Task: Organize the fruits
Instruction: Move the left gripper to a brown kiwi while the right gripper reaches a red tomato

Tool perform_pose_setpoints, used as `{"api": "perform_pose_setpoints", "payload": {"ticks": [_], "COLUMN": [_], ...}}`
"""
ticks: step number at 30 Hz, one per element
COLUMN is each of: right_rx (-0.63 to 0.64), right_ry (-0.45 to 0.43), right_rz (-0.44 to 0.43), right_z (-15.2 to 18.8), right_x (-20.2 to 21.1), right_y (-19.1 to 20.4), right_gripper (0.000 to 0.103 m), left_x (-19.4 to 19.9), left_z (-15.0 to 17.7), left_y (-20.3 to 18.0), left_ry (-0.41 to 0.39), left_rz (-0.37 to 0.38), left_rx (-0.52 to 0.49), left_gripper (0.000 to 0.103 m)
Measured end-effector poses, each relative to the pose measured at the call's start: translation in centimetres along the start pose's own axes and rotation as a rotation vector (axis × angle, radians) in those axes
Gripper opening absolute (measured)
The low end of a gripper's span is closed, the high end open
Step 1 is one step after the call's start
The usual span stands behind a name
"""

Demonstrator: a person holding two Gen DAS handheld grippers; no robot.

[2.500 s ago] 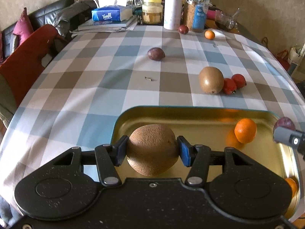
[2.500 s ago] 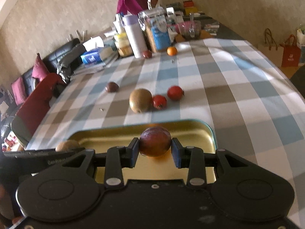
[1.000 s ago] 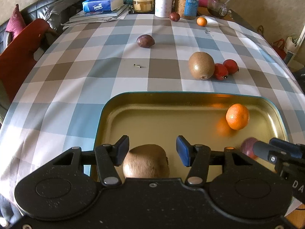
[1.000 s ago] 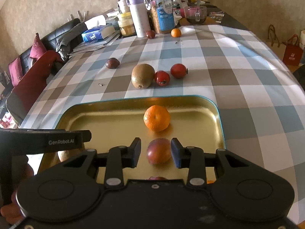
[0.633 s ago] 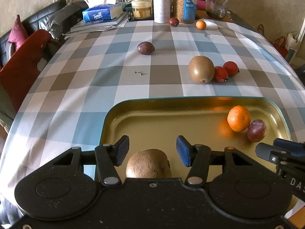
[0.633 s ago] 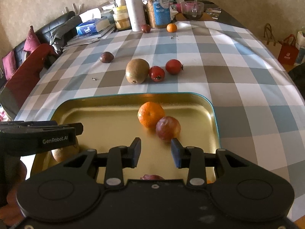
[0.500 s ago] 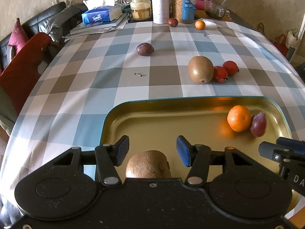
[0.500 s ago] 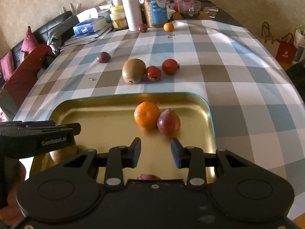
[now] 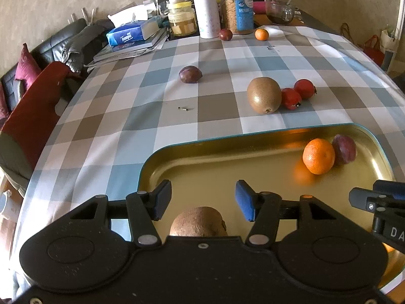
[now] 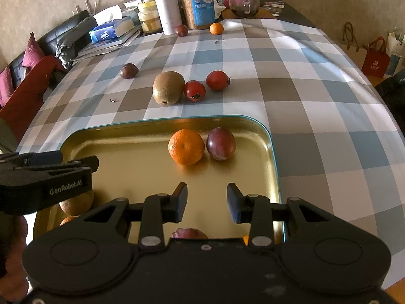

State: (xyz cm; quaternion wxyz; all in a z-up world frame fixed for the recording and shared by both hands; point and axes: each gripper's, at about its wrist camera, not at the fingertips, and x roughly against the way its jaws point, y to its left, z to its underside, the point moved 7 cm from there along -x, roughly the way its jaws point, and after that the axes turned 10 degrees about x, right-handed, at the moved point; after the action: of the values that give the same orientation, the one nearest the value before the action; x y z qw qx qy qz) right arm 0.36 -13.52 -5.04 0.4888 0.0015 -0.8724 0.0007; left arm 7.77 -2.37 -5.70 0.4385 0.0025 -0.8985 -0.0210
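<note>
Both grippers, left (image 9: pixel 201 200) and right (image 10: pixel 207 202), hover with jaws spread and empty over the tray (image 10: pixel 274 152); the next kiwi (image 10: pixel 168 88) lies ahead on the table, best approached centred between the jaws.

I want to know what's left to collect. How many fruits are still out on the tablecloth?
6: a kiwi touching two red fruits, a dark fruit farther left, and a dark fruit and small orange by the jars. Clutter may hide more.
</note>
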Motion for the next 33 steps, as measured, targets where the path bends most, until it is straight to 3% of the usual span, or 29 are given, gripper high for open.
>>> {"api": "perform_pose_setpoints", "payload": {"ticks": [23, 27, 33], "right_rx": [-0.014, -0.028, -0.067], "right_ry": [-0.005, -0.048, -0.189], "right_rz": [-0.018, -0.034, -0.012], "right_z": [-0.8, -1.7, -3.9], "right_x": [0.0, 0.6, 1.6], "right_y": [-0.7, -1.3, -3.3], "right_gripper": [0.038, 0.038, 0.038], "left_x": [-0.5, -0.8, -1.2], "left_z": [-1.3, -1.8, -3.0], "left_y": [-0.7, -0.7, -0.7], "left_ry": [-0.016, -0.020, -0.043], "left_rz": [-0.021, -0.026, -0.024], "left_rx": [-0.032, -0.035, -0.029], "left_gripper": [0.062, 0.062, 0.062]}}
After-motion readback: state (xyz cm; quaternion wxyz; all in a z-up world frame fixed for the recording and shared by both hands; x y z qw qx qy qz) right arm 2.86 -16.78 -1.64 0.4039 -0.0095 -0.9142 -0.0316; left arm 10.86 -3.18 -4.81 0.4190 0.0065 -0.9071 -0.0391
